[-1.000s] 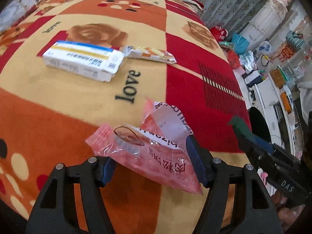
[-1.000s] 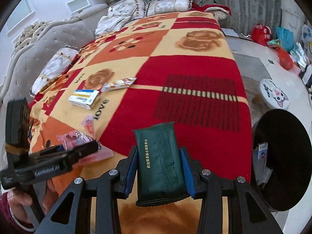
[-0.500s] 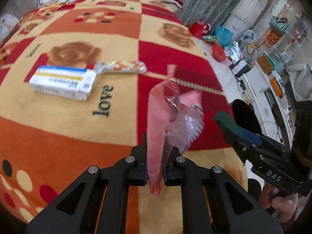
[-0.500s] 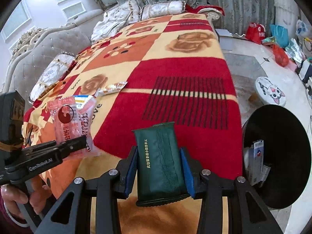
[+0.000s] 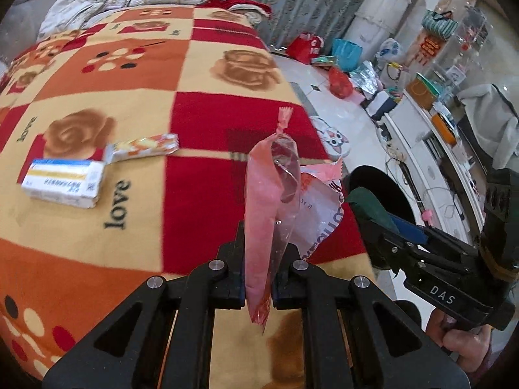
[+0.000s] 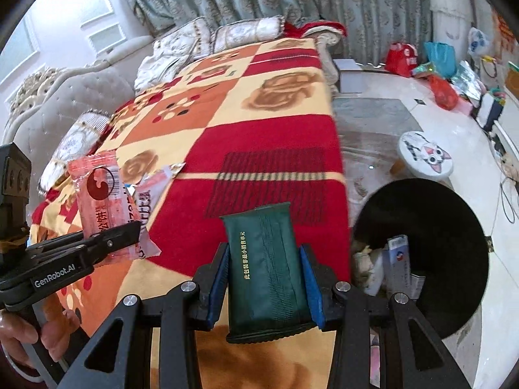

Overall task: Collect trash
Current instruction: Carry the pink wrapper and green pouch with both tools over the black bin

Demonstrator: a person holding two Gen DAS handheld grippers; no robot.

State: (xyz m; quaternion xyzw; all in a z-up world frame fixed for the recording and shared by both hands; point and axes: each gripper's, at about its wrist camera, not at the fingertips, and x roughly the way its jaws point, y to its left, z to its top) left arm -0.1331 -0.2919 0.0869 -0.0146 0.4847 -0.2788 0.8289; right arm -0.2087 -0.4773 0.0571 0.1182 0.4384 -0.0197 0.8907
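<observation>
left tool (image 5: 258,278) clenched on pink wrapper (image 5: 262,214); right tool (image 6: 266,278) grasping green pack (image 6: 266,265); white box (image 5: 63,183), snack bar (image 5: 142,147) on blanket (image 5: 201,116); black bin (image 6: 447,253) beside bed.

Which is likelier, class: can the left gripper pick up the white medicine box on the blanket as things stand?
Probably not yet: the left gripper is shut on the pink wrapper. The white medicine box lies unobstructed on the blanket.

A crumpled pink wrapper (image 5: 259,214) and a green packet (image 6: 267,272) are each pinched upright above the blanket.

"love" woven on checked red-orange blanket (image 5: 116,206); "DAS" on right gripper (image 5: 389,223); "GenRobot.AI" on left gripper (image 6: 129,230).
</observation>
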